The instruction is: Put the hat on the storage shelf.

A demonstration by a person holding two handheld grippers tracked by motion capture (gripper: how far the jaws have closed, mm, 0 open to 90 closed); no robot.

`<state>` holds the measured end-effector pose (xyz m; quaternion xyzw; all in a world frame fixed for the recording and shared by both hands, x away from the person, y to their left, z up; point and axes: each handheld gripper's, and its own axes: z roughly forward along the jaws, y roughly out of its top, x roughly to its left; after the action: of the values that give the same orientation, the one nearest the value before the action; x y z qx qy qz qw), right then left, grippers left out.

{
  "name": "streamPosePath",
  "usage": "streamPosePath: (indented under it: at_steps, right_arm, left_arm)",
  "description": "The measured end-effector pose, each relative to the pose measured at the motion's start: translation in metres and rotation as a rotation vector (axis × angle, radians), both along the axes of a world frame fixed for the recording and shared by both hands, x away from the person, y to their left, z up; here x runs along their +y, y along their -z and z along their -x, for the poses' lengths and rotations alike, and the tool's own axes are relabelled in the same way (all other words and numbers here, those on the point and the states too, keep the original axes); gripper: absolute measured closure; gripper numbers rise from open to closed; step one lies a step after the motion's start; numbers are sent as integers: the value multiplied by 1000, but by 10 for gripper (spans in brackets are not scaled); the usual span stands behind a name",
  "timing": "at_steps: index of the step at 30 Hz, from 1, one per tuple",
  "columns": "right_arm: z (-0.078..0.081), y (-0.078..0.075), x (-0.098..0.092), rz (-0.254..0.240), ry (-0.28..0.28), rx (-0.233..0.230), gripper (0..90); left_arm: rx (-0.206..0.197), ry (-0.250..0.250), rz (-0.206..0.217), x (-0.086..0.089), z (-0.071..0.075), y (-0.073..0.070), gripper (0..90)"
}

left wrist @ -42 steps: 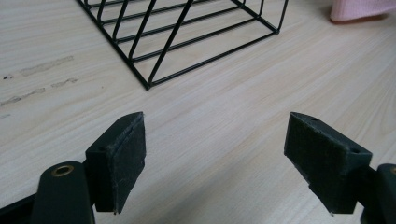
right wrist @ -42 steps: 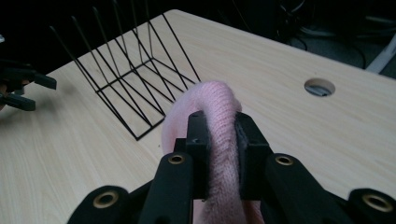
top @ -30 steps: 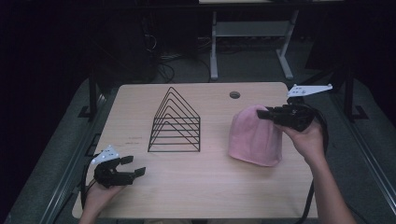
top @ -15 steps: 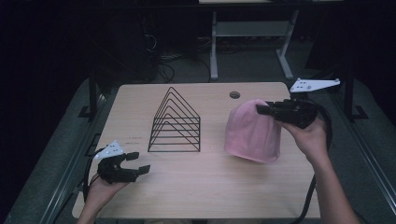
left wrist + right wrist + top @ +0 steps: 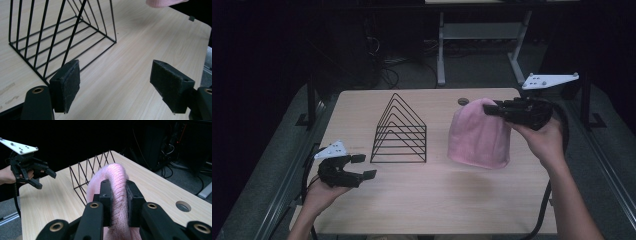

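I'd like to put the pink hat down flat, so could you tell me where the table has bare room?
Bare wood runs along the near table edge, between the wire rack and the left tongs. The middle is crowded.

Right tongs (image 5: 117, 202) pinch the pink knit hat (image 5: 113, 177); wire rack (image 5: 87, 173) at eleven o'clock, left tongs (image 5: 42, 178) at ten.

Left gripper (image 5: 362, 166) gapes open, low; right gripper (image 5: 490, 108), seemingly raised, is clamped.
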<state>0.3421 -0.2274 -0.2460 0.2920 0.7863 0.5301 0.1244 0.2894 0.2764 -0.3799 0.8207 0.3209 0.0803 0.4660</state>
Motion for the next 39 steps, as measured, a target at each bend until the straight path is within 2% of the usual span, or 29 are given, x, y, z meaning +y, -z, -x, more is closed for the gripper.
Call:
streamPosePath:
  at_steps: [10, 16, 22, 31, 39]
  right_arm:
    - [-2, -10, 7, -13, -18, -11, 778]
    - [-4, -19, 20, -13, -45, -25, 778]
    - [-5, -30, 33, -15, -80, -40, 778]
    - [-5, -42, 51, -24, -128, -63, 777]
    - [-5, -50, 66, -45, -171, -67, 777]
  left_arm:
    - [-15, 41, 17, -5, -3, -18, 235]
    - [-23, 74, 41, -8, -5, -30, 236]
    - [-34, 98, 44, -12, -6, -39, 235]
    - [-53, 146, 23, -24, -8, -54, 236]
    - [-59, 169, 46, -30, -10, -62, 238]
